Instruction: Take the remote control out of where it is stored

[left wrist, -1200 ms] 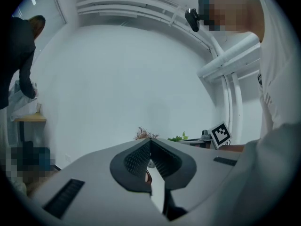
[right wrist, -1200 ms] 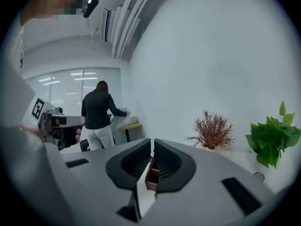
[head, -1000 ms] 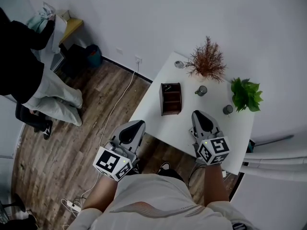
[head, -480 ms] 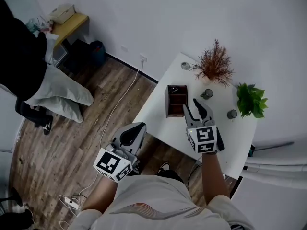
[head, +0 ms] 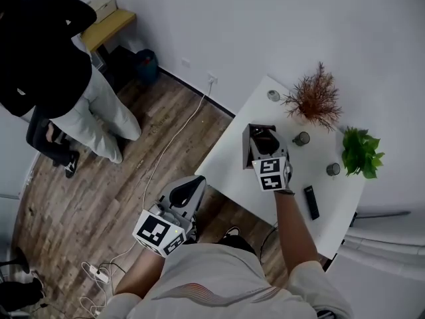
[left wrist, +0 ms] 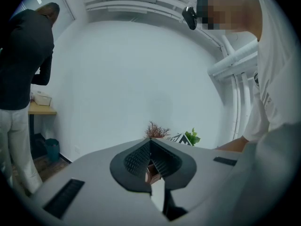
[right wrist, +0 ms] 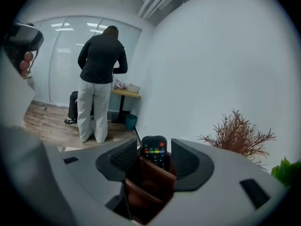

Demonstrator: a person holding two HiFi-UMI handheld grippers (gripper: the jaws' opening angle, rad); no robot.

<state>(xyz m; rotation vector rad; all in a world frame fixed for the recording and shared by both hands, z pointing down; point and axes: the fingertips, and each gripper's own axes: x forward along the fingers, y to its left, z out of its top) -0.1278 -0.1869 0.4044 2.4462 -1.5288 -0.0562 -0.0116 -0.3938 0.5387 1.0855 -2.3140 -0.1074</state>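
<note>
Bench (head: 232, 171) sits against the wall. Holder (head: 250, 150) on its left part, remote (right wrist: 154, 150) standing upright in it. Slim flat device (head: 311, 202) lies right of the holder, nearer the front edge. Dried plant (head: 315, 98) at the back, one cup (head: 273, 96) left of it, another (head: 302, 138) in front. Leafy plant (head: 362, 153) back right, third cup (head: 333, 169) just beside it. Person (head: 60, 65) on the floor, well left of the bench.

R hand-held gripper (right wrist: 155, 157) to holder (right wrist: 149, 185); jaws newly wide round remote (right wrist: 154, 149)
</note>
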